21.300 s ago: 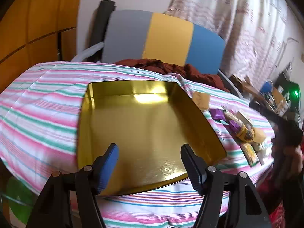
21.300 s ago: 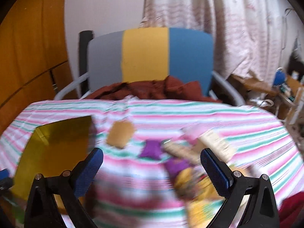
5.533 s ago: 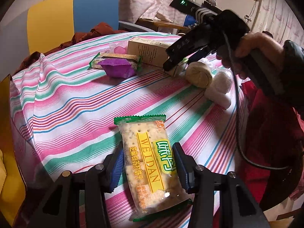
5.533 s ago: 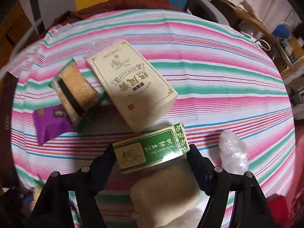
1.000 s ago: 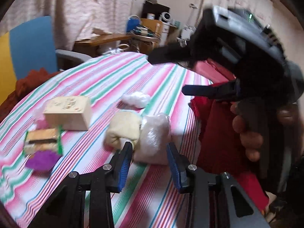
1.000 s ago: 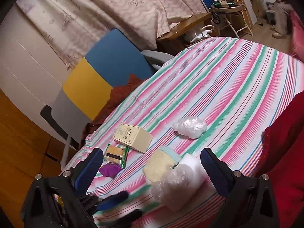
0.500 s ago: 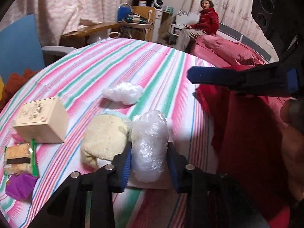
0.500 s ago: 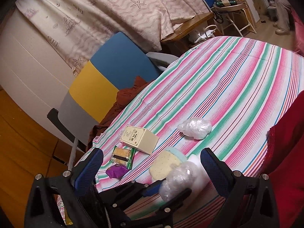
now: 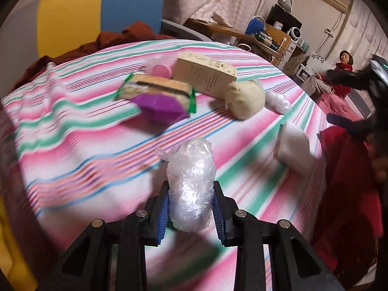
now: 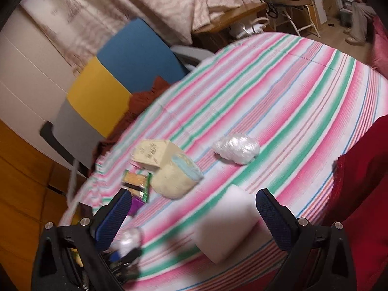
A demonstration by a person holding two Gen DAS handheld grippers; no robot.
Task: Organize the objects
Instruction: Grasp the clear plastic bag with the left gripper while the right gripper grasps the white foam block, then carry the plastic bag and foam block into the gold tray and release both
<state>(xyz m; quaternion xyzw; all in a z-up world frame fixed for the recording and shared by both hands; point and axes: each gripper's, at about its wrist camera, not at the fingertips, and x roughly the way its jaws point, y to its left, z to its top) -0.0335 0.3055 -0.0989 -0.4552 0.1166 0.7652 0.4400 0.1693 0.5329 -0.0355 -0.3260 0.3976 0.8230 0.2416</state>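
left hand-held gripper (image 9: pixel 189 214) clamped on plastic-wrapped bundle (image 9: pixel 190 189), lower centre. right hand-held gripper (image 10: pixel 194 214) wide open, empty; white foam block (image 10: pixel 226 228) between its fingers on striped counter (image 10: pixel 278 92).

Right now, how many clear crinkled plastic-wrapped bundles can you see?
2: one clear plastic-wrapped bundle clamped in the left gripper, another lying on the striped tablecloth beyond the cream sponge. Others may be hidden.

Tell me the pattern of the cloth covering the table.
The tablecloth has pink, green, white and thin blue stripes, clearest in the right wrist view.
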